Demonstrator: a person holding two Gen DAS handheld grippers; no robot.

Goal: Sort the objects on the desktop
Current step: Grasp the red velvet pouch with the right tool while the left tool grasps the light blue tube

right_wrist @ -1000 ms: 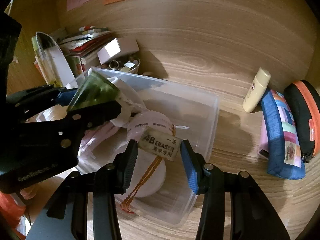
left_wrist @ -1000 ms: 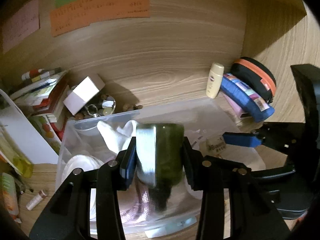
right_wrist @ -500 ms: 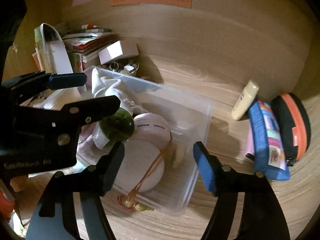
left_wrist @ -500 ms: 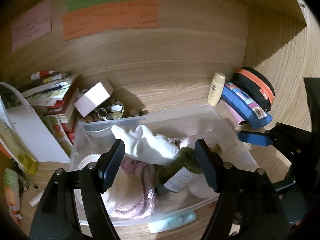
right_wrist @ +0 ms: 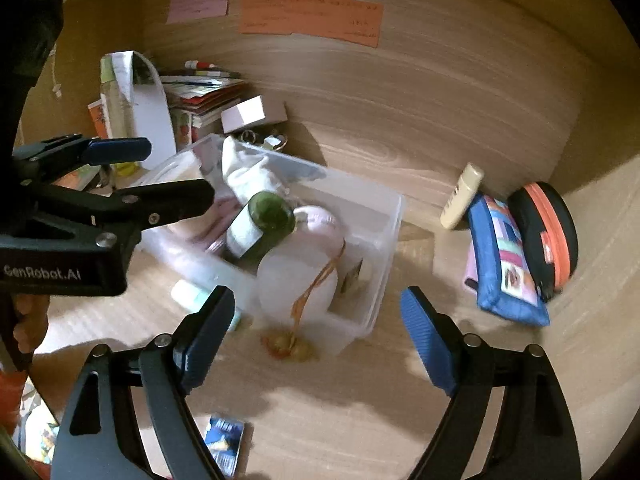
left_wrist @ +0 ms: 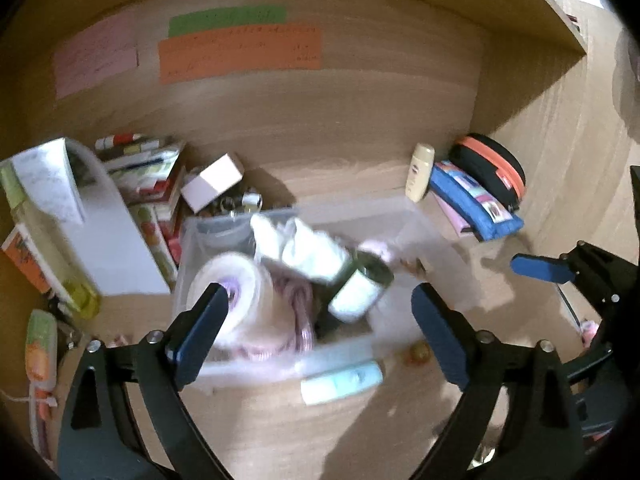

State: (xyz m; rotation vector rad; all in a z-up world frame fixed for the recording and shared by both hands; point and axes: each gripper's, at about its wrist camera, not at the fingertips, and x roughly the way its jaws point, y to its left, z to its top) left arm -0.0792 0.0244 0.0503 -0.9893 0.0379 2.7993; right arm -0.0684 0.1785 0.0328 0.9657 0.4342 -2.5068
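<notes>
A clear plastic bin (left_wrist: 420,220) stands on the wooden desk, holding a white cloth, a white tape roll (left_wrist: 236,280) and a pink cord. A dark green bottle (left_wrist: 362,288) with a pale label lies tilted inside it. My left gripper (left_wrist: 320,304) hangs above the bin's near side, its jaws opening and nothing between them. In the right wrist view the green bottle (right_wrist: 264,220) rests on the roll, and a small eraser (right_wrist: 352,276) lies by the bin's (right_wrist: 384,240) right wall. My right gripper (right_wrist: 318,304) is opening wide over the bin's front corner, also empty.
A mint tube (left_wrist: 340,380) lies in front of the bin, with a gold tassel ornament (right_wrist: 286,346) beside it. A cream lotion bottle (left_wrist: 418,172), blue pencil case (left_wrist: 476,204) and black-orange pouch (left_wrist: 492,168) sit right. Books (left_wrist: 148,176) and a white box (left_wrist: 212,186) crowd the left.
The left gripper let go of the green bottle, which dropped into the bin. The right gripper released the eraser there. Both jaws spread wide and both hands drew back and up.
</notes>
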